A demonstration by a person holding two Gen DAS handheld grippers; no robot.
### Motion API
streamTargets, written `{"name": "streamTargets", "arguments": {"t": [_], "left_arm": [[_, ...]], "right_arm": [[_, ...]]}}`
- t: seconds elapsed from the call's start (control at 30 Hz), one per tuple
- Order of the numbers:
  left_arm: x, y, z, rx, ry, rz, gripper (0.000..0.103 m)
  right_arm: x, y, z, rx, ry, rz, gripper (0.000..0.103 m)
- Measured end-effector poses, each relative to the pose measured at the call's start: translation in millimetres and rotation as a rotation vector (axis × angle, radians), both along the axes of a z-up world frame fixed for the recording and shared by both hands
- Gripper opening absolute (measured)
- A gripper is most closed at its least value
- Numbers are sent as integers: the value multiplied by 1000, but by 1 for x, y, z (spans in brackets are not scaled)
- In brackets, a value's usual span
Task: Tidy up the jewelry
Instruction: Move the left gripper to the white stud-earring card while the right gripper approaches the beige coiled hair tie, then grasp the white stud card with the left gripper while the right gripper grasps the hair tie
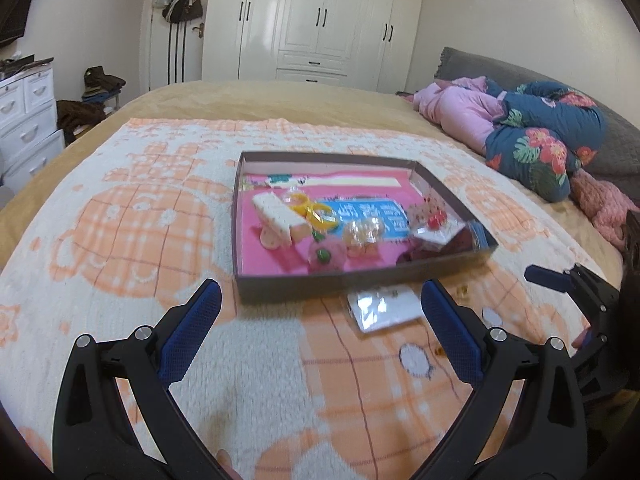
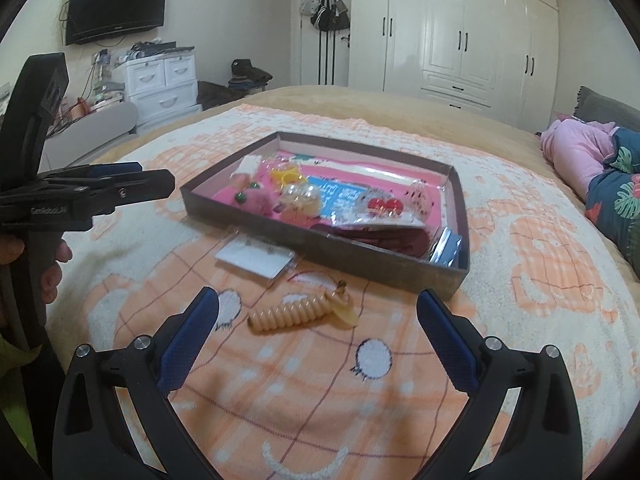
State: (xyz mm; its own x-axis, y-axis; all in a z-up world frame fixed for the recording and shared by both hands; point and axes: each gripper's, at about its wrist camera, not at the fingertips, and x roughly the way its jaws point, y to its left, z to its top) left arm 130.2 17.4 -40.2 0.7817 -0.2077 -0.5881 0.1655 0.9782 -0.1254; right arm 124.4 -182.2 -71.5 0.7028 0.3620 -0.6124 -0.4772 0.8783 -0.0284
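A shallow dark box [image 1: 340, 284] with a pink lining sits on the orange-and-white blanket. It holds a white clip [image 1: 276, 210], yellow rings [image 1: 316, 208], clear beads [image 1: 364, 232] and a red heart piece [image 2: 384, 206]. A clear earring packet [image 2: 256, 258] lies on the blanket just in front of the box [image 2: 360, 256]. Nearer to me lies a peach spiral hair clip [image 2: 296, 314]. My right gripper [image 2: 318, 300] is open, with the spiral clip just beyond its tips. My left gripper [image 1: 320, 292] is open and empty, with the packet [image 1: 384, 308] near its right finger.
The blanket [image 2: 520, 240] covers a wide bed. Bundled pink and floral bedding [image 1: 532, 136] lies at the right. White wardrobes [image 1: 320, 20] stand behind, with a white drawer unit [image 2: 164, 84] and a wall television [image 2: 116, 6] at the left. A hand [image 2: 52, 272] holds the left gripper.
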Motion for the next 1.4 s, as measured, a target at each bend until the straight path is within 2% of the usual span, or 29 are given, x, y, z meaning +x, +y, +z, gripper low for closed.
{"name": "streamTargets", "arguments": {"t": [0.33, 0.67, 0.8, 0.83, 0.87, 0.9, 1.03, 1.4], "left_arm": [[-4, 1, -23, 15, 78, -7, 92], [10, -13, -39, 31, 139, -30, 92], [21, -15, -43, 15, 163, -23, 92], [24, -16, -43, 16, 171, -25, 92], [28, -18, -44, 16, 177, -27, 92], [31, -19, -44, 11, 181, -30, 91], [41, -28, -46, -3, 206, -56, 92], [63, -62, -53, -20, 253, -112, 91]], "right_arm": [[12, 16, -18, -82, 22, 41, 97], [39, 24, -32, -123, 89, 60, 97], [43, 27, -37, -133, 112, 69, 95], [43, 27, -38, -133, 115, 68, 94], [43, 26, -38, -129, 117, 71, 85], [44, 25, -39, -125, 123, 73, 81], [42, 23, -38, -124, 109, 76, 71], [50, -24, -35, -76, 126, -50, 70]]}}
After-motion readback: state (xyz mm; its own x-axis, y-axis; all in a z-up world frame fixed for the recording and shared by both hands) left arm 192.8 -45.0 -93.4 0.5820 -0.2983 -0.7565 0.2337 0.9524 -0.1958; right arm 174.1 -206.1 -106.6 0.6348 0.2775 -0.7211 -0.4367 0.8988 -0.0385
